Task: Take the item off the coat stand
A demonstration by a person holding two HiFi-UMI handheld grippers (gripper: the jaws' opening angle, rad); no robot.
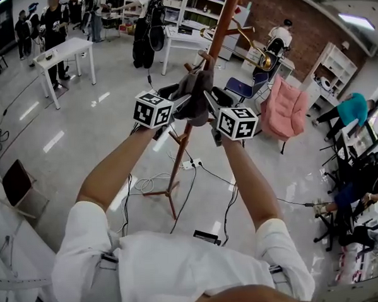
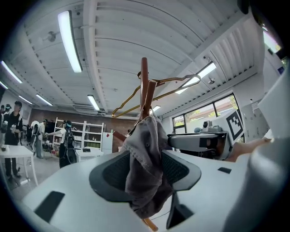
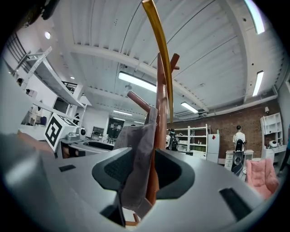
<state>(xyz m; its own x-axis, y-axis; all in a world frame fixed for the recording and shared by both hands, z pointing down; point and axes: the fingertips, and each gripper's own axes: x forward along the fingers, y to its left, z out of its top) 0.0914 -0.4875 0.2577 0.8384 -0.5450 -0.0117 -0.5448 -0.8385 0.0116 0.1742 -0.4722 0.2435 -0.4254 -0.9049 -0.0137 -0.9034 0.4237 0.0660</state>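
A grey cloth item (image 1: 195,93) hangs on a peg of the brown wooden coat stand (image 1: 218,38). My left gripper (image 1: 179,102) reaches it from the left and my right gripper (image 1: 213,105) from the right. In the left gripper view the crumpled cloth (image 2: 147,167) droops between the wide-spread jaws of the left gripper (image 2: 145,171), in front of the pole (image 2: 144,90). In the right gripper view the cloth (image 3: 138,158) and the pole (image 3: 161,99) both stand between the wide jaws of the right gripper (image 3: 142,171). A golden wire hanger (image 2: 174,84) hangs near the pole's top.
The stand's feet (image 1: 169,192) rest on a glossy floor among cables (image 1: 152,180). A pink chair (image 1: 284,107) stands to the right and a white table (image 1: 63,49) at the far left. Seated people (image 1: 351,110) are at the right edge. A brown chair (image 1: 17,181) stands at the left.
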